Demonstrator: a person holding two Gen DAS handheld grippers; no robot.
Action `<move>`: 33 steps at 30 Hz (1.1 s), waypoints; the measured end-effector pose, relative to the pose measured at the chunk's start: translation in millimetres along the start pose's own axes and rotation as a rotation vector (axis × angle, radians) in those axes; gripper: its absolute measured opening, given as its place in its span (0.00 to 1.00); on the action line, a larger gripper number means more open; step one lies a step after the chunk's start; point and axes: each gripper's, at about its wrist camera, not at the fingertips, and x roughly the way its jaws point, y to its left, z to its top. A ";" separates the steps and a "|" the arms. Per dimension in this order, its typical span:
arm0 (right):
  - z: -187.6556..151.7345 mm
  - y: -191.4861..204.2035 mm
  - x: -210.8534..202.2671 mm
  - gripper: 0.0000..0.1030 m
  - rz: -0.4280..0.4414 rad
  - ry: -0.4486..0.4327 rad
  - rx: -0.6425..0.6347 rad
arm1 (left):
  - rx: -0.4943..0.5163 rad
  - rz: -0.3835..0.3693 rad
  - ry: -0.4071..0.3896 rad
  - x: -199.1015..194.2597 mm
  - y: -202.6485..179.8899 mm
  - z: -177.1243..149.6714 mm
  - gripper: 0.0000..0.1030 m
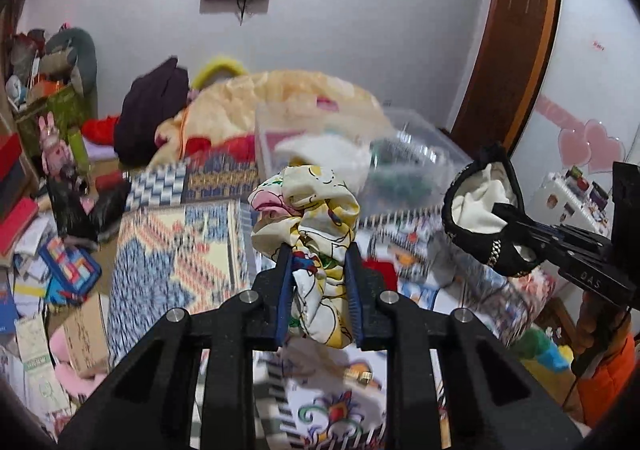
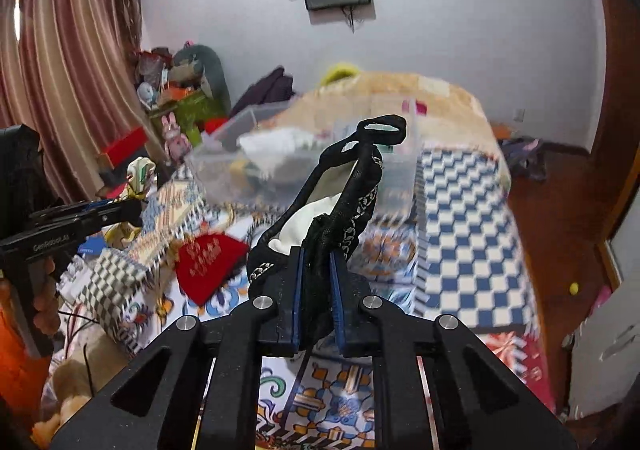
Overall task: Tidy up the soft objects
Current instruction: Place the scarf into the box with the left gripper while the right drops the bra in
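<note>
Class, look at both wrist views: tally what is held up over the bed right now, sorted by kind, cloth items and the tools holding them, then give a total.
Printed yellow cloth bundle, held in the left tool: 1
Black-trimmed white cloth item, held in the right tool: 1
Tools: 2
Total: 4, that is 2 cloth items and 2 tools.

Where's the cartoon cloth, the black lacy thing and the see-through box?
cartoon cloth (image 1: pixel 308 205), left wrist view, bunched top.
black lacy thing (image 2: pixel 356 185), right wrist view, black edge.
see-through box (image 1: pixel 432 141), left wrist view, right wall.
</note>
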 end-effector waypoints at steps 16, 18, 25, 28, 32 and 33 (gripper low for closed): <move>65.7 11.5 17.4 0.11 -0.004 -0.176 0.006 | 0.035 0.039 -0.122 21.5 -11.2 68.8 0.23; 69.6 13.2 24.0 0.11 -0.007 -0.179 0.006 | 0.037 0.054 -0.116 31.7 -10.7 74.1 0.23; 80.4 17.8 52.9 0.11 -0.005 -0.150 0.000 | 0.007 0.058 -0.074 70.7 -2.4 89.7 0.23; 83.8 22.0 67.3 0.11 -0.009 -0.126 -0.014 | 0.000 0.055 -0.046 88.4 -0.7 93.4 0.23; 86.9 27.1 88.4 0.11 -0.016 -0.080 -0.039 | -0.003 0.062 -0.014 107.5 -1.0 94.8 0.23; 87.1 27.4 93.0 0.11 -0.017 -0.068 -0.045 | -0.004 0.062 -0.007 111.3 -1.4 94.8 0.23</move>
